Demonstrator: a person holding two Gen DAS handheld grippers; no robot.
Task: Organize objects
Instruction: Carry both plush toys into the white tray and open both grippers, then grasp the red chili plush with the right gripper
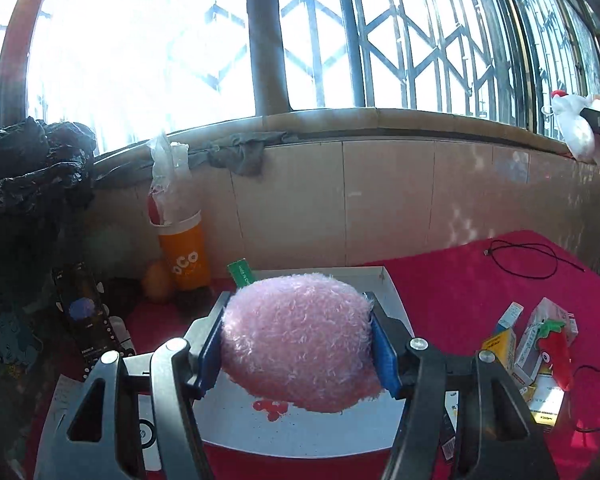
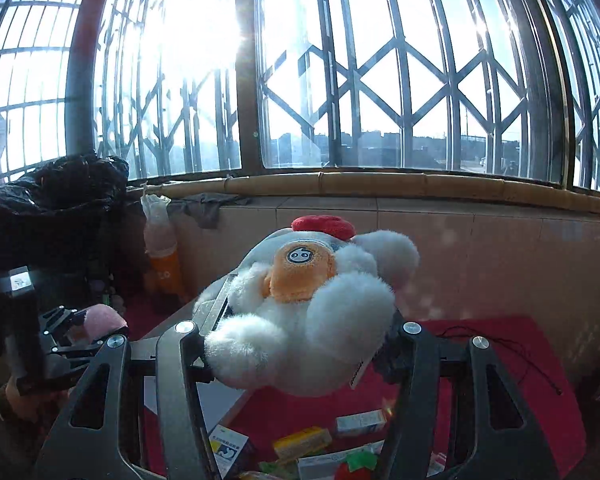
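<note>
A pink plush toy sits clamped between the blue pads of the left gripper, held above a white tray on the red tablecloth, while the right gripper grips a white plush chicken above scattered small boxes

Both wrist views face the barred window, sharing the orange cup.

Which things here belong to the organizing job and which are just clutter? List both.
In the job: pink plush in the left gripper; white plush chicken in the right gripper; white box; small cartons; strawberry toy.

Lying about: orange cup; black bag; black cord.
</note>
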